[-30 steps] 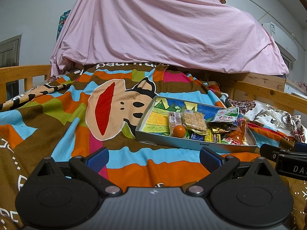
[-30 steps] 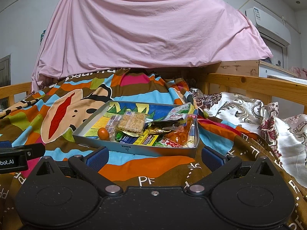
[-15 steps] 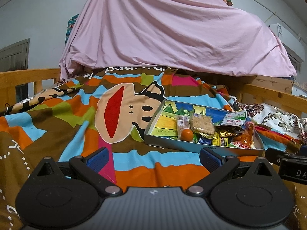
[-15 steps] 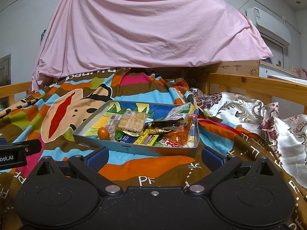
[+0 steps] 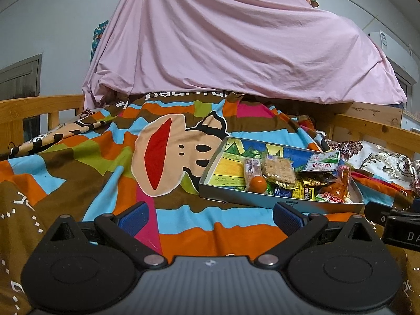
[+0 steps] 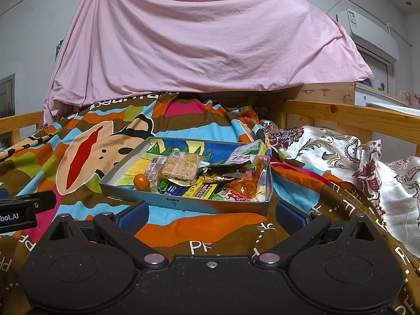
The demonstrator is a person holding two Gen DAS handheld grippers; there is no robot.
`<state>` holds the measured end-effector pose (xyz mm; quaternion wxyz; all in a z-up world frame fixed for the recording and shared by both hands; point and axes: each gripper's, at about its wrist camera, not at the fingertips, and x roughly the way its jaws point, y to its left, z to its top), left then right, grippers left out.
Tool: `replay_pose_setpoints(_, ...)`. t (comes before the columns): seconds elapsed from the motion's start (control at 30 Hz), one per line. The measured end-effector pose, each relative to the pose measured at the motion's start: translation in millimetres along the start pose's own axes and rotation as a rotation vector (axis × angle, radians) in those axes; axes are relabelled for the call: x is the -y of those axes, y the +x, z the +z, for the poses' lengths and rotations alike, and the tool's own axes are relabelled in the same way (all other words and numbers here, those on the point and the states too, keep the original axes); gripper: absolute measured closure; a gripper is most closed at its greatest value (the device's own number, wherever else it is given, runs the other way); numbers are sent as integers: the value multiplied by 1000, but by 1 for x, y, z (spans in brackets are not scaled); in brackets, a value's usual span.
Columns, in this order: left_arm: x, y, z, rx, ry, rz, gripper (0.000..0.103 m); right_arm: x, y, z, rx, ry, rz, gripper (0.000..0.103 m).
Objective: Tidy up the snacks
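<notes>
A shallow grey tray (image 5: 231,198) (image 6: 183,202) lies on the striped cartoon blanket and holds a heap of snacks. Among them are a small orange (image 5: 257,184) (image 6: 141,181), a clear-wrapped cereal bar (image 5: 279,171) (image 6: 181,169), a white-green packet (image 5: 322,161) (image 6: 244,153) and a red-orange bag (image 5: 337,186) (image 6: 242,186). My left gripper (image 5: 210,216) hovers open over the blanket, short of the tray and left of it. My right gripper (image 6: 211,214) is open just before the tray's near wall. Neither holds anything.
A pink sheet (image 6: 204,52) drapes over the back. Wooden bed rails run along the left (image 5: 39,107) and the right (image 6: 349,115). A floral satin quilt (image 6: 341,155) is bunched at the right. The blanket (image 5: 92,162) spreads wide left of the tray.
The left gripper has swung leftward, so the tray slid right in its view. The right gripper has barely moved. Both stay open.
</notes>
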<state>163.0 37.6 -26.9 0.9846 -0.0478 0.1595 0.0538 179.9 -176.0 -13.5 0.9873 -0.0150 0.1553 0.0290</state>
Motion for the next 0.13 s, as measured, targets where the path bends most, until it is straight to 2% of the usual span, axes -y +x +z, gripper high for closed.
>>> replay_pose_setpoints(0.13, 0, 0, 0, -3, 1, 0, 0, -1, 0, -1, -4, -2, 0, 1)
